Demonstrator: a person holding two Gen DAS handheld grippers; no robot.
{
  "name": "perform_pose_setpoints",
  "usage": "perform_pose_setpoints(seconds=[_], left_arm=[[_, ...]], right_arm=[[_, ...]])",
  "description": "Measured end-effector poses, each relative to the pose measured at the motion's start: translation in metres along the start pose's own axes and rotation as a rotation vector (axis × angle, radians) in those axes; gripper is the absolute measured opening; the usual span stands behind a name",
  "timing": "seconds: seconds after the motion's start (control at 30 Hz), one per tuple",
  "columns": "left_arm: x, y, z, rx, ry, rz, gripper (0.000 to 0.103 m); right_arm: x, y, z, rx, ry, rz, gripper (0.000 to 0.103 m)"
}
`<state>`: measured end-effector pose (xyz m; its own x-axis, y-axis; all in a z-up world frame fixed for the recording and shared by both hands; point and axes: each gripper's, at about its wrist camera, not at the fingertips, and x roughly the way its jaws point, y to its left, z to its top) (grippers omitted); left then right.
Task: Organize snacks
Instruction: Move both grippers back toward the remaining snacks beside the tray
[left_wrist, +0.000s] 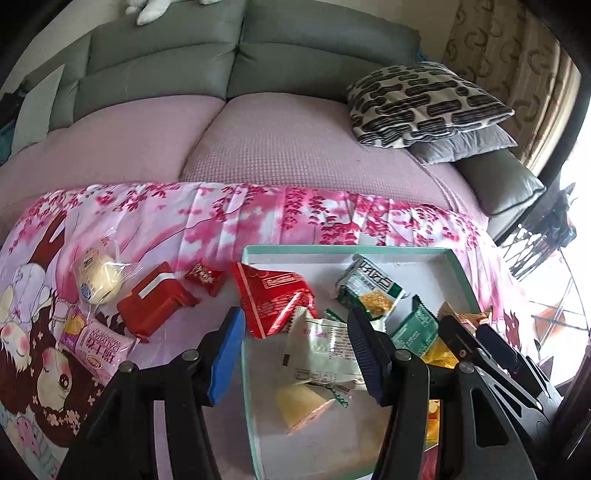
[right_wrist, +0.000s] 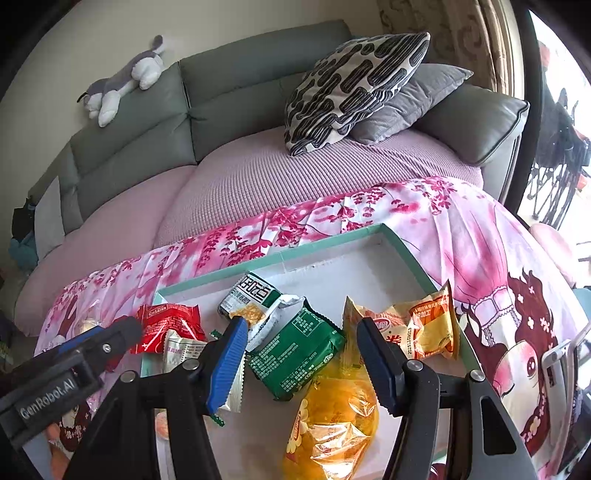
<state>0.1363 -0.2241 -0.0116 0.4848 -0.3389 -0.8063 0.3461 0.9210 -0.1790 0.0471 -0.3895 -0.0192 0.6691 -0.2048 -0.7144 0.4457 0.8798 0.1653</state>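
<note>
A teal-rimmed white box (left_wrist: 347, 249) (right_wrist: 258, 263) lies on the flowered cloth. My left gripper (left_wrist: 295, 352) hangs open over its left edge, above a red triangular packet (left_wrist: 275, 299) and a white packet (left_wrist: 321, 350); the pads do not press on either. A yellow wedge pack (left_wrist: 303, 404) lies below them. My right gripper (right_wrist: 303, 363) is open over a dark green packet (right_wrist: 295, 356) and a yellow bagged snack (right_wrist: 332, 421). A green-and-white packet (right_wrist: 255, 297) and an orange pack (right_wrist: 424, 325) also sit in the box. Left of the box lie a wrapped bun (left_wrist: 98, 282), a red pack (left_wrist: 155, 304), a small red candy (left_wrist: 205, 277) and a pink pack (left_wrist: 99, 345).
The cloth (left_wrist: 221, 218) covers a low surface in front of a grey sofa (left_wrist: 236, 59) with a pink seat cover. A patterned cushion (right_wrist: 351, 85) and a grey one (right_wrist: 410, 99) lean at the sofa's right end. A plush toy (right_wrist: 122, 81) lies on the backrest.
</note>
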Motion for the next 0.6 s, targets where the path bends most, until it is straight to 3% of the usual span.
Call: perform_pose_setpoints(seconds=[0.07, 0.17, 0.33, 0.47, 0.5, 0.6], left_arm=[[0.002, 0.004, 0.0, -0.013, 0.006, 0.013, 0.06], [0.004, 0.01, 0.0, -0.034, 0.007, 0.048, 0.073], [0.008, 0.024, 0.0, -0.075, 0.006, 0.132, 0.089], [0.012, 0.036, -0.002, -0.108, 0.001, 0.213, 0.096], [0.012, 0.039, -0.002, -0.113, -0.005, 0.231, 0.101], [0.011, 0.046, -0.002, -0.125, -0.019, 0.252, 0.103]], right_arm=[[0.001, 0.0, 0.0, 0.0, 0.005, -0.002, 0.065], [0.003, -0.001, -0.001, -0.001, 0.019, -0.009, 0.066], [0.006, 0.0, -0.001, -0.009, 0.032, -0.018, 0.077], [0.007, 0.001, -0.002, -0.014, 0.032, -0.021, 0.103], [0.007, 0.001, -0.003, -0.014, 0.028, -0.019, 0.103], [0.008, 0.001, -0.003, -0.008, 0.028, -0.014, 0.103]])
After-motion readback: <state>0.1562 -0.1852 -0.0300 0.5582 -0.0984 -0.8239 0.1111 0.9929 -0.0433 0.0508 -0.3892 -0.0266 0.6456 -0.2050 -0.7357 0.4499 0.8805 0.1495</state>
